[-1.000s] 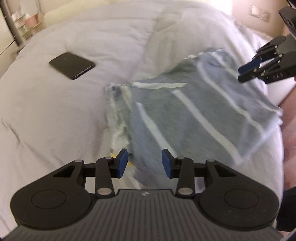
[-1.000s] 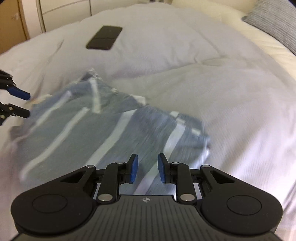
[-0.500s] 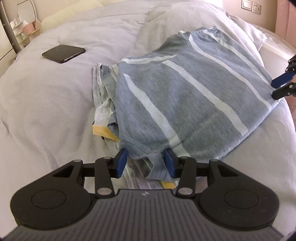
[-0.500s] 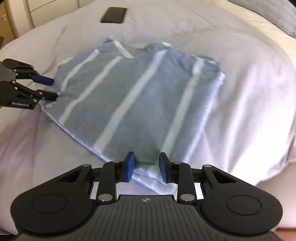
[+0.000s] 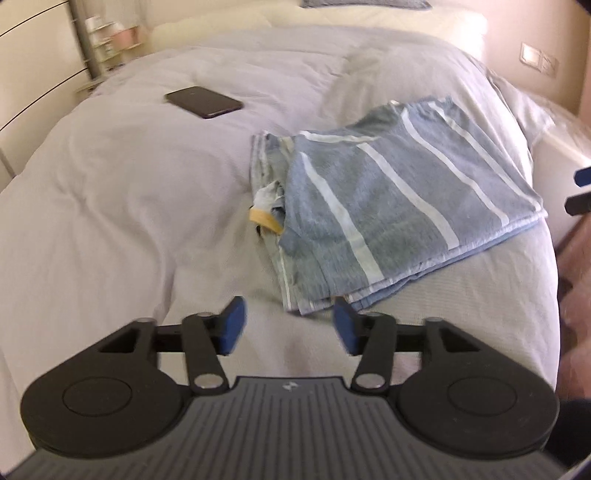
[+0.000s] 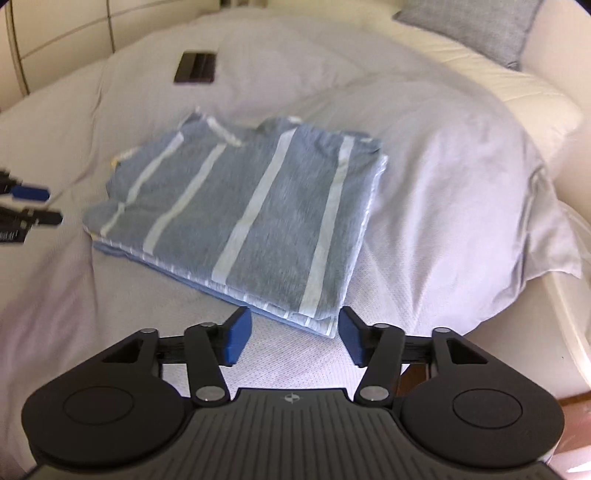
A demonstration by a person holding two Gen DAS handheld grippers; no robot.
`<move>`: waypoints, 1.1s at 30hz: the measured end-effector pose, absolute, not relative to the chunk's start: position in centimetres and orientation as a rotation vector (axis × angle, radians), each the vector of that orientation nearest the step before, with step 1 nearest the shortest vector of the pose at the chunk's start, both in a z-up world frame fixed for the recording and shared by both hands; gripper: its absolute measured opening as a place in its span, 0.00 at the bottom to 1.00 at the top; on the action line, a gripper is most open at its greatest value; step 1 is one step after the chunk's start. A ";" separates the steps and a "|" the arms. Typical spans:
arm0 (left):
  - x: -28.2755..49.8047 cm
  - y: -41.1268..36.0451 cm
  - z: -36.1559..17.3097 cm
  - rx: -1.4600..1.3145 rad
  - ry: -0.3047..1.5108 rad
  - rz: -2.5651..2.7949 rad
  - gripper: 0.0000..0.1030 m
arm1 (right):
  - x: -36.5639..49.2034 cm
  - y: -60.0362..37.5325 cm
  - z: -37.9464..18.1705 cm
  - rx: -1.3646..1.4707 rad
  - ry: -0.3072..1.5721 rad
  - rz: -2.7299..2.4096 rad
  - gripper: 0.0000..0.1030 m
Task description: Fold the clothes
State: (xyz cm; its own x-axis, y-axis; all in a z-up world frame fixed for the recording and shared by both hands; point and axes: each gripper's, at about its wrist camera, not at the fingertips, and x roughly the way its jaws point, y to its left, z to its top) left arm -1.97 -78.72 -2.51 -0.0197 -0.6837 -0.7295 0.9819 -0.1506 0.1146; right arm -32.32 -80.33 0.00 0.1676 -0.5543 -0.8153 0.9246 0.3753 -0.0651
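A grey-blue garment with white stripes (image 5: 399, 195) lies folded flat on the pale bed cover (image 5: 129, 192); a yellow-trimmed bit sticks out at its left side. In the right wrist view the same folded garment (image 6: 251, 214) lies just ahead. My left gripper (image 5: 290, 325) hovers at the garment's near corner, its jaws opening, with nothing pressed between the blue pads. My right gripper (image 6: 293, 334) stands at the opposite near corner, jaws also opening and free of cloth. The left gripper's fingertips (image 6: 29, 194) show at the far left of the right wrist view.
A black phone (image 5: 203, 101) lies on the bed cover beyond the garment, also seen as the phone (image 6: 195, 68) from the right. A grey pillow (image 6: 480, 27) rests at the head end. The bed's edge drops off at the right (image 5: 554, 229). Drawers stand at the left.
Both grippers laid the garment down folded, let go of its corners and drew back; their jaws stand wider than before.
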 end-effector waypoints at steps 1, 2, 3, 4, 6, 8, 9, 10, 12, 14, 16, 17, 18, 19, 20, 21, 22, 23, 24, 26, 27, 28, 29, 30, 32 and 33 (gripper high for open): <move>-1.9 -78.2 -2.6 0.749 0.511 -1.556 0.70 | -32.2 -79.9 0.2 0.506 0.862 -1.123 0.59; -1.9 -77.8 -2.9 0.719 0.513 -1.549 0.79 | -32.3 -79.7 0.2 0.496 0.856 -1.124 0.65; -2.0 -77.4 -3.3 0.689 0.513 -1.540 0.85 | -32.4 -79.6 0.2 0.485 0.849 -1.125 0.72; -2.1 -77.0 -3.9 0.662 0.512 -1.528 0.91 | -32.1 -80.0 0.0 0.469 0.839 -1.128 0.75; -2.6 -76.4 -5.3 0.623 0.508 -1.495 0.97 | -32.1 -80.7 -0.6 0.440 0.802 -1.125 0.82; -3.3 -75.8 -6.5 0.594 0.494 -1.463 0.99 | -32.4 -81.1 -1.3 0.414 0.754 -1.114 0.85; -3.7 -75.6 -7.1 0.578 0.484 -1.449 0.99 | -32.5 -81.1 -1.9 0.394 0.728 -1.104 0.87; -4.0 -75.2 -7.6 0.558 0.479 -1.437 0.99 | -32.7 -81.0 -2.4 0.381 0.706 -1.091 0.88; -4.4 -74.6 -8.3 0.514 0.476 -1.409 0.99 | -33.0 -80.9 -3.4 0.355 0.667 -1.064 0.94; -4.8 -74.0 -8.9 0.475 0.475 -1.386 0.99 | -33.0 -81.1 -4.7 0.333 0.628 -1.047 0.96; -5.0 -73.5 -9.2 0.455 0.474 -1.379 0.99 | -33.1 -81.1 -5.7 0.335 0.570 -1.037 0.96; -5.0 -73.4 -9.4 0.454 0.469 -1.385 0.99 | -33.2 -81.0 -6.1 0.340 0.540 -1.032 0.96; -5.0 -73.3 -9.4 0.450 0.463 -1.396 0.99 | -33.3 -80.9 -6.5 0.345 0.511 -1.028 0.96; -5.0 -73.3 -9.4 0.443 0.456 -1.409 0.99 | -33.5 -80.7 -6.8 0.351 0.486 -1.025 0.97; -5.0 -73.2 -9.3 0.441 0.446 -1.420 0.99 | -33.5 -80.7 -7.1 0.355 0.462 -1.018 0.97; -5.0 -73.2 -9.2 0.443 0.432 -1.430 0.99 | -33.5 -80.6 -7.4 0.358 0.438 -1.012 0.98; -5.1 -73.1 -9.2 0.447 0.414 -1.441 0.99 | -33.6 -80.5 -7.7 0.353 0.415 -1.006 0.98; -5.2 -73.1 -9.2 0.454 0.397 -1.452 0.99 | -33.7 -80.3 -7.9 0.344 0.401 -1.002 0.98; -5.4 -73.1 -9.2 0.461 0.383 -1.463 0.99 | -33.7 -80.2 -8.1 0.334 0.388 -1.001 0.98; -5.7 -73.0 -9.4 0.462 0.373 -1.489 0.99 | -33.7 -80.0 -8.8 0.333 0.367 -1.008 0.98; -5.9 -72.9 -9.5 0.458 0.370 -1.499 0.99 | -33.7 -79.9 -9.2 0.348 0.363 -1.026 0.98; -6.0 -72.8 -9.6 0.453 0.366 -1.505 0.99 | -33.6 -79.8 -9.5 0.362 0.359 -1.042 0.98; -6.2 -72.6 -9.6 0.449 0.361 -1.511 0.99 | -33.5 -79.4 -9.5 0.366 0.354 -1.056 0.98; -6.3 -72.4 -9.6 0.443 0.356 -1.515 0.99 | -33.4 -79.1 -9.4 0.369 0.349 -1.069 0.98; -6.4 -71.9 -9.4 0.427 0.346 -1.519 0.99 | -33.0 -78.4 -9.1 0.375 0.351 -1.085 0.98; -6.4 -71.7 -9.3 0.419 0.341 -1.522 0.99 | -32.8 -78.0 -8.7 0.368 0.359 -1.087 0.98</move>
